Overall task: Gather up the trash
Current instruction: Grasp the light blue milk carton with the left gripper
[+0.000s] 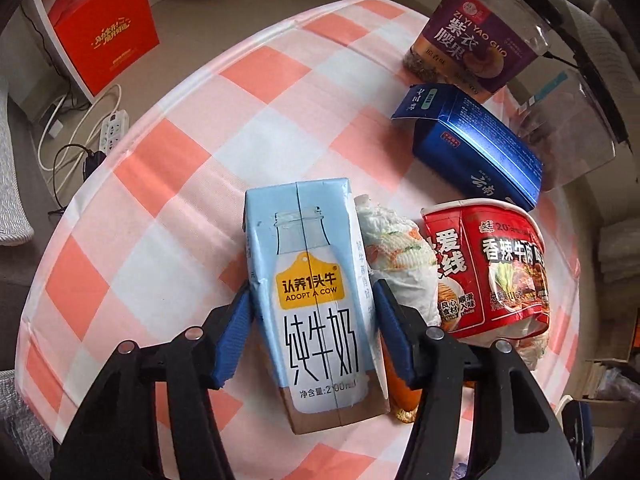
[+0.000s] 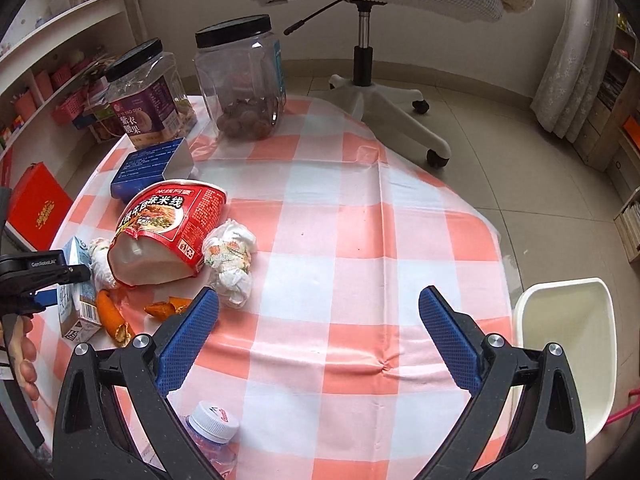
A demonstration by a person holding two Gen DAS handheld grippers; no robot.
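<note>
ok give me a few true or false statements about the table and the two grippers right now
1. The left gripper has the milk carton between its fingers. True.
2. The right gripper is clamped on a crumpled tissue. False: it is open, with only tablecloth between its fingers.
3. The noodle cup stands upright. False: it lies on its side.
4. Both jars have black lids on. True.
5. A white bin sits past the table edge. True.
6. The bottle has lost its cap. False: a white cap is on it.
</note>
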